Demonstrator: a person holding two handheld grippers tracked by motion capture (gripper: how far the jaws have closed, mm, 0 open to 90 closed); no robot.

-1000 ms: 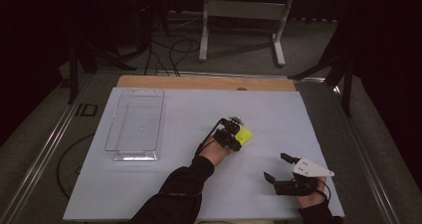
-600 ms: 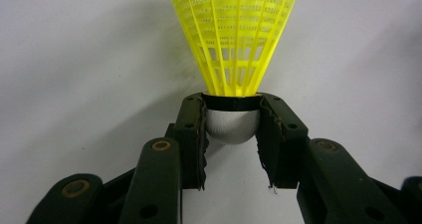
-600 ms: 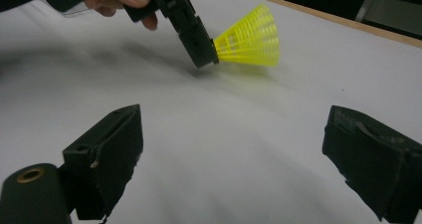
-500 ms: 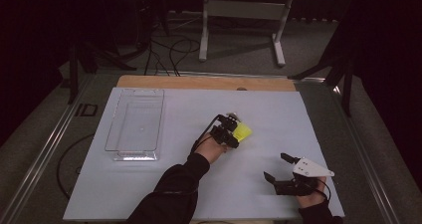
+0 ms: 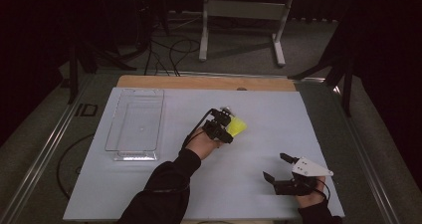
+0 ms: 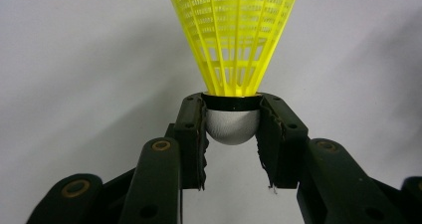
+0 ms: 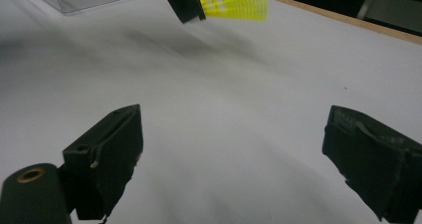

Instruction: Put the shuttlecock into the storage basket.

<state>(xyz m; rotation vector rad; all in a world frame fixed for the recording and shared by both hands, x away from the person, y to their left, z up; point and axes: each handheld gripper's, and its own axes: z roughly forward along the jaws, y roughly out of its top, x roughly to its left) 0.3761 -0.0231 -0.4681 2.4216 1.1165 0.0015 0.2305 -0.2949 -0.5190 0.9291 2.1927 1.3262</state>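
Yellow shuttlecock (image 5: 237,127), plastic, with an open lattice skirt, a black band and a white rounded cork head: located just right of centre in the high view, above the white table (image 5: 278,109), and clamped at the head in the left hand-held gripper (image 5: 225,126). Long axis in the high view runs from the gripper toward the right of the frame and slightly up, skirt end leading, cork end toward the hand. In the left gripper view the shuttlecock (image 6: 233,45) stands straight up the frame in line with the gripper, skirt flaring toward the top edge, cork (image 6: 233,126) pointing down between the two black jaws, which press on the black band and cork from either side. In the right gripper view the skirt (image 7: 235,1) appears at the top centre of the frame, pointing right, clear of the table surface, its shadow lying below it. Right hand-held gripper (image 5: 278,167): lower right of the high view, near the table's front edge, jaws standing wide apart with nothing between them, only the white table showing in the gap in its own view. Clear plastic tray (image 5: 135,126), rectangular, long side running up and down the frame: left-centre of the high view, flat on the table, well apart from the shuttlecock; nothing visible inside it.
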